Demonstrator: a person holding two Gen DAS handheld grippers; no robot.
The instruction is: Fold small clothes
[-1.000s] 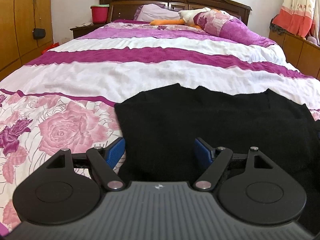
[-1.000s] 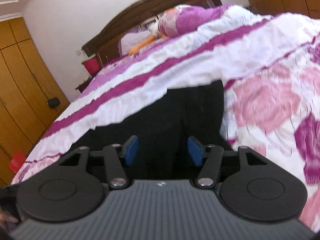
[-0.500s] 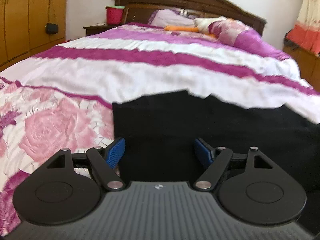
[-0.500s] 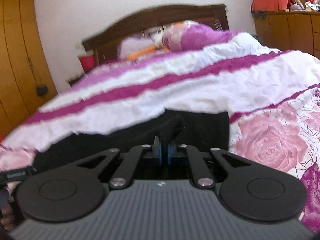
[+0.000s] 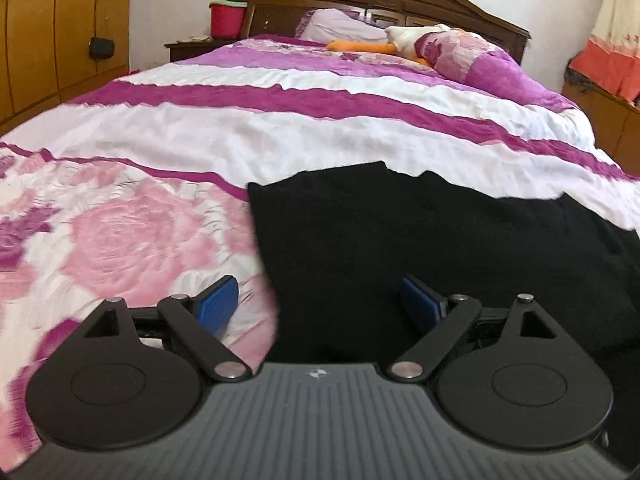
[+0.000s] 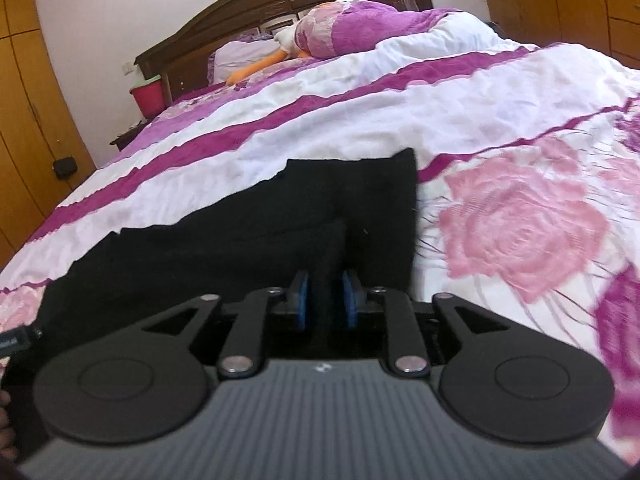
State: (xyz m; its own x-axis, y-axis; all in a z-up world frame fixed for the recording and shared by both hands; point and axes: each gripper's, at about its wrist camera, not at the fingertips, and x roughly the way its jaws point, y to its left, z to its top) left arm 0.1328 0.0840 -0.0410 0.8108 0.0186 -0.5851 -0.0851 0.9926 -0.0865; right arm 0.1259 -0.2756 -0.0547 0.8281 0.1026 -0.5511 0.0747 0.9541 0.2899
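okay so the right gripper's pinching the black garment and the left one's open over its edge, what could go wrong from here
1. The right gripper holds only a narrow fold of the black garment; lifting may let it slip free.
2. The left gripper is open, straddling the garment's left edge; closing there could also catch the floral bedspread.
3. With one side held, a pull might drag the garment crooked.

right gripper (image 6: 325, 300): blue pads pinched on a raised fold of the black garment (image 6: 248, 236) | garment spread flat on the floral bedspread (image 6: 520, 216) | headboard (image 6: 280, 12), pillows beyond | red bucket (image 6: 149, 96) beside bed | wooden wardrobe (image 6: 24, 128) left
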